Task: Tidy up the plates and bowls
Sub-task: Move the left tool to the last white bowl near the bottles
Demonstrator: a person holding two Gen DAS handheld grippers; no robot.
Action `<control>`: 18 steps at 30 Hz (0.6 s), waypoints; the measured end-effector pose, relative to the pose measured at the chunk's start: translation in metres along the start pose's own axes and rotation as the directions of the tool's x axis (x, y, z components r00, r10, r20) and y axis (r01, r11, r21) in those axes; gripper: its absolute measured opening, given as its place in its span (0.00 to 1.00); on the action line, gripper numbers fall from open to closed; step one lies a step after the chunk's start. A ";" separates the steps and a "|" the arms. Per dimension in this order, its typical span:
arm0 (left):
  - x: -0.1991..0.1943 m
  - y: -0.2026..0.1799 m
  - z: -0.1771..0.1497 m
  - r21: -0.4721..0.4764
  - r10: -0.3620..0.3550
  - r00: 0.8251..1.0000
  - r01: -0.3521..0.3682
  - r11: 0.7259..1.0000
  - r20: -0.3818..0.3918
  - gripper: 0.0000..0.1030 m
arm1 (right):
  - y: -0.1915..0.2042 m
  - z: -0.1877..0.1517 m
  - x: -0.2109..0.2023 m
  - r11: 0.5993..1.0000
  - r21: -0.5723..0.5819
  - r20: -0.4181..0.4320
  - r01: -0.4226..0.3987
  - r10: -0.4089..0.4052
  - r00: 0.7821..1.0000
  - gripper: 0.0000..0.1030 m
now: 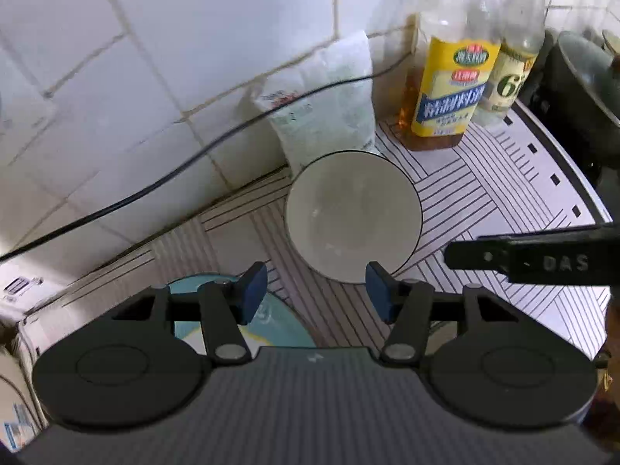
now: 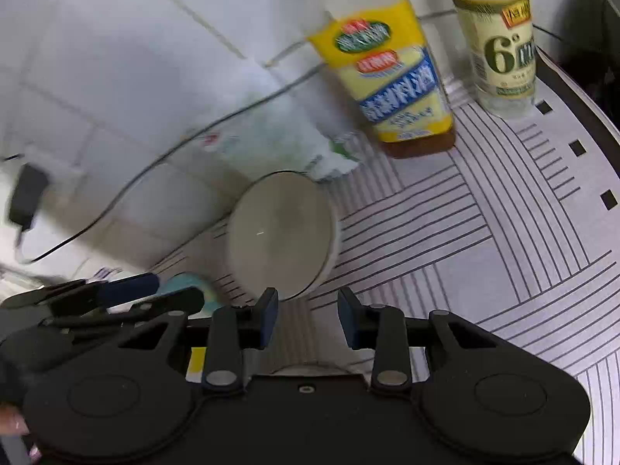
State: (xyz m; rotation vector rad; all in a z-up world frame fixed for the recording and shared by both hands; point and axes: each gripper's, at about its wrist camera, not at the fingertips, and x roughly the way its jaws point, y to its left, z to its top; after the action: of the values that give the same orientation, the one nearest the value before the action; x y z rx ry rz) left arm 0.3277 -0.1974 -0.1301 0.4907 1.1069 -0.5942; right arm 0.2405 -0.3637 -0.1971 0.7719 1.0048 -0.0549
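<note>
The white bowl (image 1: pixel 352 217) is sitting upright on the striped mat (image 1: pixel 503 193), just in front of the white bag (image 1: pixel 329 97) that is leaning on the tiled wall (image 1: pixel 155 58); taking the bowl as the landmark, the yellow-labelled bottle (image 1: pixel 449 89) is standing behind it and to the right, with the pale-labelled bottle (image 1: pixel 511 77) beyond that. The teal plate (image 1: pixel 283 329) is lying on the near left of the bowl, partly hidden under the left gripper (image 1: pixel 316 294).

That gripper is hovering over the bowl's near rim with its jaws moderately apart and nothing between them. The right gripper (image 2: pixel 308 317) is doing the same from the near right, jaws narrower and also empty (the view is blurred, so exact clearance is hard to judge).

The step in hand appears to be taking the bowl. One gripper should be straddling the rim, one pad inside and one outside, closing firmly before lifting straight up, keeping clear of the bag and bottles.
</note>
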 end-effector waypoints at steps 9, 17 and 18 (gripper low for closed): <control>0.063 0.000 0.013 0.008 0.067 0.998 -0.067 0.998 -0.014 0.58 | -0.026 0.016 0.040 0.987 0.159 0.001 0.004 -0.004 1.000 0.39; 0.083 0.002 0.009 0.027 0.096 0.995 -0.096 0.995 0.007 0.57 | -0.027 0.021 0.068 0.988 0.154 -0.034 -0.008 0.014 0.999 0.39; 0.085 0.002 0.009 0.027 0.105 0.994 -0.105 0.994 0.004 0.54 | -0.029 0.022 0.069 0.987 0.160 -0.032 -0.009 0.015 0.999 0.37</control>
State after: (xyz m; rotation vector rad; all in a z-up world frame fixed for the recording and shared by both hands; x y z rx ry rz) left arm 0.3625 -0.2181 -0.2053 0.5680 1.0649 -0.5185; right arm 0.2840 -0.3782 -0.2601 0.9283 1.0355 -0.1140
